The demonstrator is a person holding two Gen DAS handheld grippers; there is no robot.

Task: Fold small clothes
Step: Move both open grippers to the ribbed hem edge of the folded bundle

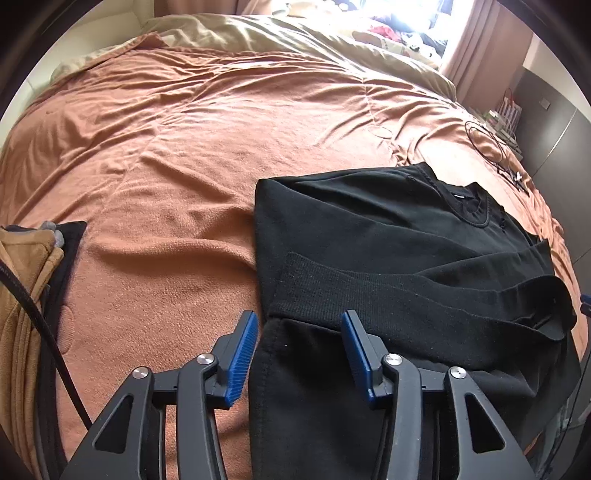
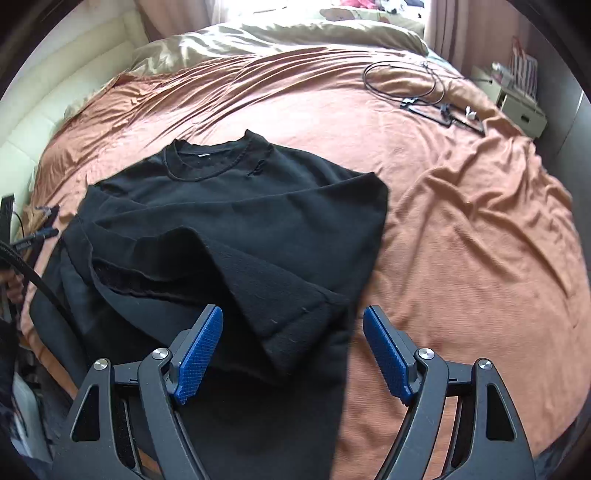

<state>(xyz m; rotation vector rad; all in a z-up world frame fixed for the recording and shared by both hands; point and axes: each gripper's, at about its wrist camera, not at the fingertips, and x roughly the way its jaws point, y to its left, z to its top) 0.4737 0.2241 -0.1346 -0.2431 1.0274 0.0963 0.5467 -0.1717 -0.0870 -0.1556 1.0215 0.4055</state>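
Seemingly empty, both sets of jaws stood wide apart: the left gripper (image 1: 299, 349) straddled the near edge of the black sweatshirt (image 1: 388, 236), the right gripper (image 2: 293, 349) hovered over a folded-in sleeve (image 2: 258, 280). On the orange bedspread (image 2: 461, 229), the sweatshirt looked partly folded, lengthwise folds remaining.

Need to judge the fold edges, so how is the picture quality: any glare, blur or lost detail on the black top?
Left wrist view: window blown out white at top, black sweatshirt dark but its ribbed hem readable. Right wrist view: glare at the top edge, sheen on the orange bedspread, folds in the sweatshirt hard to separate. Both: sharp, strong fisheye bending, dark corners.
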